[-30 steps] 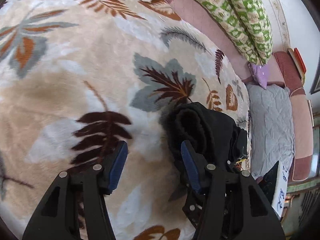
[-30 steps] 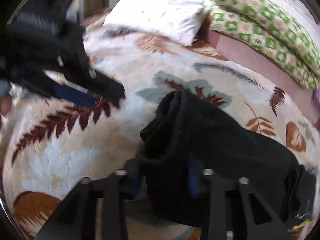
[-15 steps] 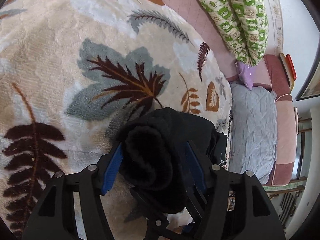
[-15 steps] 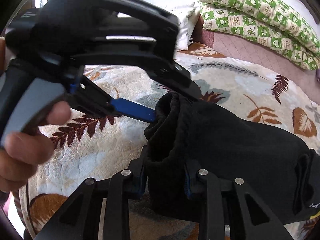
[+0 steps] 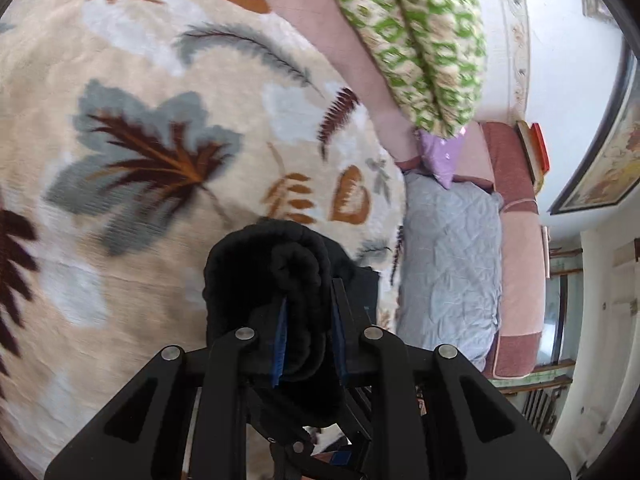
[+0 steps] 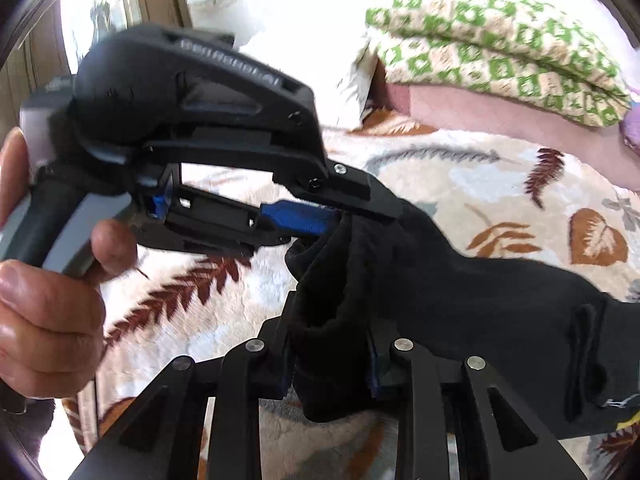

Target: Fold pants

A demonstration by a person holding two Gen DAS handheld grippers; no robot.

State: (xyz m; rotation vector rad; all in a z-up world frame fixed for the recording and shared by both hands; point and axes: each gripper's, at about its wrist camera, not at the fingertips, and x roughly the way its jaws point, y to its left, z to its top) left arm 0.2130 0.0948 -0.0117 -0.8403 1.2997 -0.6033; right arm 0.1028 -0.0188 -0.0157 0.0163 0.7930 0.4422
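Gripping pants (image 6: pixel 460 304) waistband with both hands | left gripper (image 5: pixel 307 332) jaws clenched on rolled edge | right gripper (image 6: pixel 329 356) jaws clenched beside it, so the edge lifts evenly off the bed (image 5: pixel 132 248) blanket

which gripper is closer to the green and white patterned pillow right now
Left, as far as the views show. The left gripper pinches the black pants on the side toward the green patterned pillow; the right gripper grips the same bunched edge on the side away from it.

Black pants (image 6: pixel 460 300) cut off at lower right of frame; green quilt (image 5: pixel 420 40) blurred at top; left tongs (image 5: pixel 307 332) tips buried in cloth.
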